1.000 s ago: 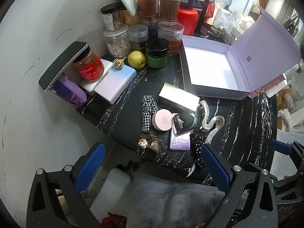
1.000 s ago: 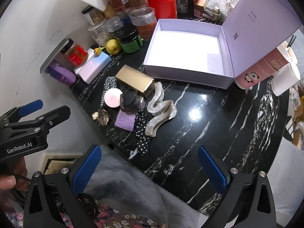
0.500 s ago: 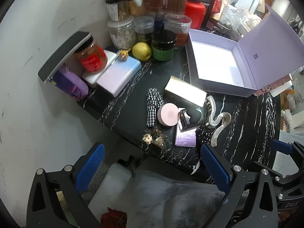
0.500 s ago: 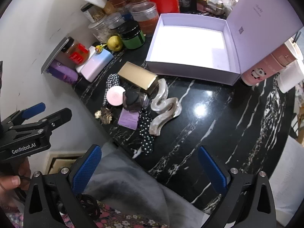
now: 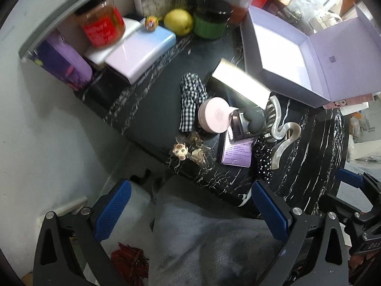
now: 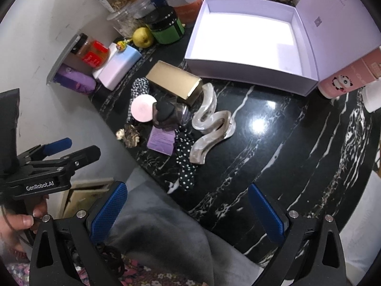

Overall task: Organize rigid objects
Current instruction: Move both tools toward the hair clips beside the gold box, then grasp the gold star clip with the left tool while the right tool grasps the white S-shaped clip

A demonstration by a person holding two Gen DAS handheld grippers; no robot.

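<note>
Black marble desk [image 6: 273, 143] carried a huddle of small things, gold box [image 6: 175, 81] and wavy hair clip [image 6: 209, 128] among them, just beside the empty lavender box [image 6: 250, 35], likely their destination. Left gripper [image 5: 190, 207] and right gripper [image 6: 188, 209] hung gaping, holding nothing, short of the clutter.

A home: food jars [image 6: 181, 0] and cosmetics crowd a marble table [image 6: 273, 143].
</note>
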